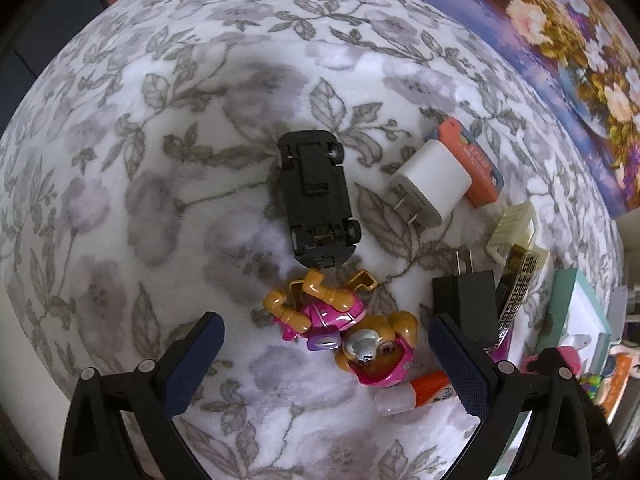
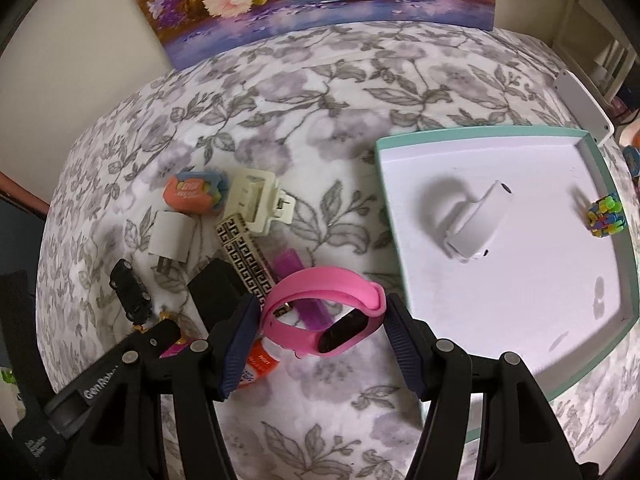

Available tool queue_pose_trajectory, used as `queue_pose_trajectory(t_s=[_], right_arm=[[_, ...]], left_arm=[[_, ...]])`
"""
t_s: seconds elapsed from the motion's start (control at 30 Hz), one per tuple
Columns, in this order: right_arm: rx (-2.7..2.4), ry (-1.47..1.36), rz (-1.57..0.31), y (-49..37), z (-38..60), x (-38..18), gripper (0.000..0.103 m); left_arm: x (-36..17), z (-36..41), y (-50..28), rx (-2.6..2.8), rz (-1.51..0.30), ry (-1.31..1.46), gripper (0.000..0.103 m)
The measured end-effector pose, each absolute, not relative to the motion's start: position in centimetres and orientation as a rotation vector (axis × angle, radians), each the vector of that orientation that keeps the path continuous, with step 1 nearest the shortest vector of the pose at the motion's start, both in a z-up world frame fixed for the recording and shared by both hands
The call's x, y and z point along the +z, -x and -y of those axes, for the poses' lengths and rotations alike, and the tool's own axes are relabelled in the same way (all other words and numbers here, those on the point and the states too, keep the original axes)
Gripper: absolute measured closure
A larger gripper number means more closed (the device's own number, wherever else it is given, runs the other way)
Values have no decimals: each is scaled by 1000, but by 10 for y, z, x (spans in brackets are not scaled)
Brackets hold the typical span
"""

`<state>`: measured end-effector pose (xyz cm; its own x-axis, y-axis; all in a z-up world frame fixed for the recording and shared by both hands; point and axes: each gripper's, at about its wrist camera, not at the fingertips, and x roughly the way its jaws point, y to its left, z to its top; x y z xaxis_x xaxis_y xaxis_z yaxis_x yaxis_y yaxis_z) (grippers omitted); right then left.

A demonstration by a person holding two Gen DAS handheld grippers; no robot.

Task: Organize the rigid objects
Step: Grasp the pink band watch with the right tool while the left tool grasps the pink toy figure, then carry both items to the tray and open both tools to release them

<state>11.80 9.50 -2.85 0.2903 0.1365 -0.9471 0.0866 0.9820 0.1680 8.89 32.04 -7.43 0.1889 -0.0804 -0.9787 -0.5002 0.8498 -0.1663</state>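
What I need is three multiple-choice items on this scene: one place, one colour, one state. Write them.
1. The small multicoloured block toy lies: A) in the teal-rimmed white tray B) on a shelf C) on the floor.
2. The silicone wristband is: A) green B) pink C) white.
3. The black plastic toy car lies: A) upside down B) on its wheels C) on end.
Key: 1A, it sits by the tray's right wall; 2B, its strap shows pink; 3A, its underside and wheels face up.
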Motion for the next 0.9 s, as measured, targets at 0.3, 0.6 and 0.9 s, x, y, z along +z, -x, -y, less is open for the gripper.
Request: queue_pose_trajectory(t_s=[0.3,0.6,0.9], right_arm=[[20,-215,-1283,-118,-82,-26,38],[10,-249,-1274,-118,-66,-20,38],[-2,-323,-1248,-119,-37,-9,38]], left_arm=[[-85,-301,-97,319,-1391,426,8],[-87,-275,-105,314,-1387,385,23],[-41,-260,-107,317,-1257,357,23]])
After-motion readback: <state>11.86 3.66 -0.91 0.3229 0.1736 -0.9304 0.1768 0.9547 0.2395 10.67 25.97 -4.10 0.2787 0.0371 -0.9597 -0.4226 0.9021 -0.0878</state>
